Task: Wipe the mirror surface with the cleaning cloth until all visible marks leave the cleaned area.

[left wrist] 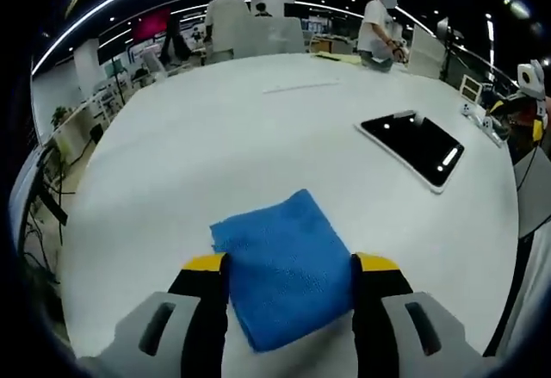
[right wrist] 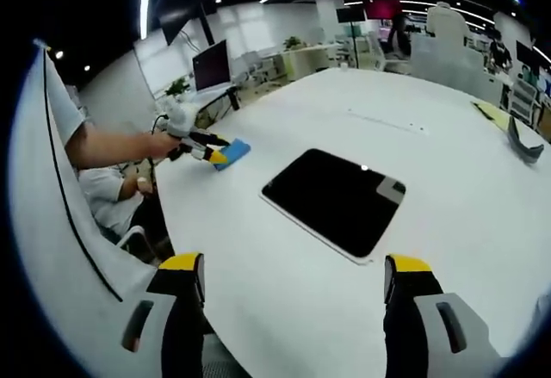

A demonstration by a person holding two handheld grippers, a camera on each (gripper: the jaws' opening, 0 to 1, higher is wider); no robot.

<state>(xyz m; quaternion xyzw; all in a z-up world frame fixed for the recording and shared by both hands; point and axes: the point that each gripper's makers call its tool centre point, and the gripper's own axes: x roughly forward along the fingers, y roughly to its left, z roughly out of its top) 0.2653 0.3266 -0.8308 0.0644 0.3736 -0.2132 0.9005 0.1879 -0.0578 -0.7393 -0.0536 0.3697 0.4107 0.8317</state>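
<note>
both grippers (left wrist: 290, 268) (right wrist: 295, 275) gape wide, holding nothing; the soft, light blue cloth (left wrist: 284, 266) should pinch easily at its near edge, mirror (right wrist: 334, 200) likely fragile

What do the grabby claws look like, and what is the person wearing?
Each gripper, left and right, has two black jaws with yellow tips on grey bodies with dark slots. In the right gripper view the person's sleeve is white and short.

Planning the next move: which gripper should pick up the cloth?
Left. The left gripper is open with the cloth between its jaws. The right gripper is open over bare table, near the mirror.
</note>
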